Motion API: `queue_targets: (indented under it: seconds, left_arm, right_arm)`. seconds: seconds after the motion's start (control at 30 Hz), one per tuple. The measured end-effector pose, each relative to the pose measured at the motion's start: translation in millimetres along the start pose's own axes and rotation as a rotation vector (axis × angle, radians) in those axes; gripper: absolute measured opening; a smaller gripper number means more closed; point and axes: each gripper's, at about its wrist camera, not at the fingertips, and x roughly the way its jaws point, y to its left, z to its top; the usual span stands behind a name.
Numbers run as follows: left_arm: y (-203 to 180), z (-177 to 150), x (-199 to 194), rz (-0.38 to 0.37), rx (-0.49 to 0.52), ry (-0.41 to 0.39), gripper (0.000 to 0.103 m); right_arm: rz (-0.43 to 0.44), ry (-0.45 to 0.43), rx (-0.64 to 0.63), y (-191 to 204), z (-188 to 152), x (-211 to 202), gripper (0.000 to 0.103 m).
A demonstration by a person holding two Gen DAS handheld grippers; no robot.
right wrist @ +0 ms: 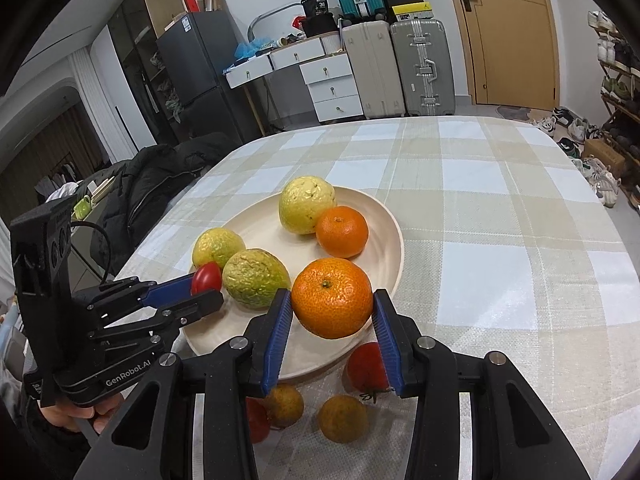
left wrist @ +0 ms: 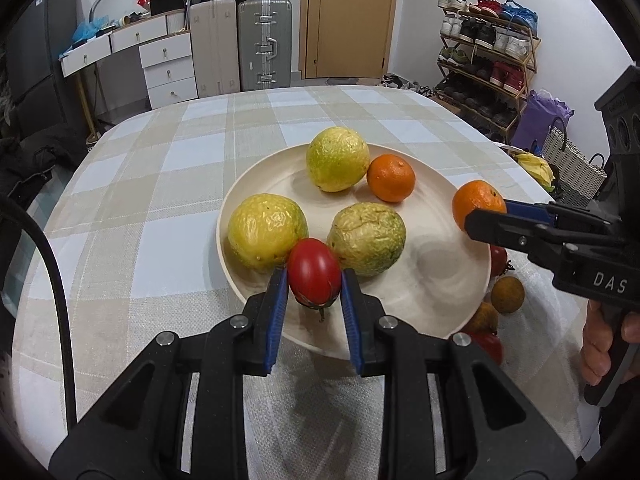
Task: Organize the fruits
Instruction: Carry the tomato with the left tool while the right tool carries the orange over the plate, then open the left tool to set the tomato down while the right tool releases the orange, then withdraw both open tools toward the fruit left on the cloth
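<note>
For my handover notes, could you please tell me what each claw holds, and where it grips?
Left claw: a red tomato, pinched across its sides. Right claw: an orange mandarin, gripped across its sides.

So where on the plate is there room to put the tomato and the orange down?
The plate is bare on its near right part, beside the wrinkled green fruit. The far side, by the yellow fruit and small orange, is crowded.

Red tomato point(left wrist: 314, 272), bright orange mandarin point(right wrist: 332, 298). Cream plate point(left wrist: 432, 280) on a beige-and-white checked tablecloth point(right wrist: 500, 240). Yellow-green wrinkled fruit point(left wrist: 338, 159).
</note>
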Motion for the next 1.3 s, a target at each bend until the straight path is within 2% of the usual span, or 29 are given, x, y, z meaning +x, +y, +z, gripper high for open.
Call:
queue_targets:
  seconds: [0.5, 0.6, 0.73, 0.8, 0.83, 0.9, 0.97, 1.0, 1.1, 1.3]
  left_arm:
    - [2, 2, 3, 0.039, -0.01, 0.002, 0.024]
    - [-2, -2, -2, 0.037, 0.01, -0.001, 0.024]
    - [-9, -9, -12, 0.048, 0.056, -0.013, 0.025]
    - [-11, -12, -18, 0.043, 0.07, -0.019, 0.035]
    - [-12, -14, -21, 0.039, 0.07, -0.023, 0.04]
    - [-11, -16, -28, 0.04, 0.052, -0.036, 0.07]
    - [-9, -20, -37, 0.025, 0.03, -0.06, 0.08]
    - [-8, -21, -40, 0.016, 0.025, -0.064, 0.081]
    - [-7, -25, -50, -0.019, 0.0, -0.066, 0.085]
    - [-11, -31, -72, -0.028, -0.023, -0.108, 0.102]
  right_arm:
    - [-0.05, 0.009, -0.029, 1, 0, 8, 0.043]
    - [-0.059, 0.007, -0.03, 1, 0, 6, 0.05]
    - [-0.084, -0.014, -0.037, 0, -2, -3, 0.054]
    - [-0.094, -0.019, -0.033, -2, -4, -9, 0.073]
    - [-0.093, -0.026, -0.034, -2, -6, -14, 0.077]
    - [-0.093, -0.044, -0.04, -2, -9, -22, 0.088]
    - [-0.106, -0.062, -0.044, -2, -12, -32, 0.094]
    - [-0.111, -0.069, -0.045, -3, -13, -36, 0.098]
    - [-0.119, -0.072, -0.035, -5, -15, -46, 0.103]
    - [-0.123, -0.079, -0.058, -5, -23, -60, 0.103]
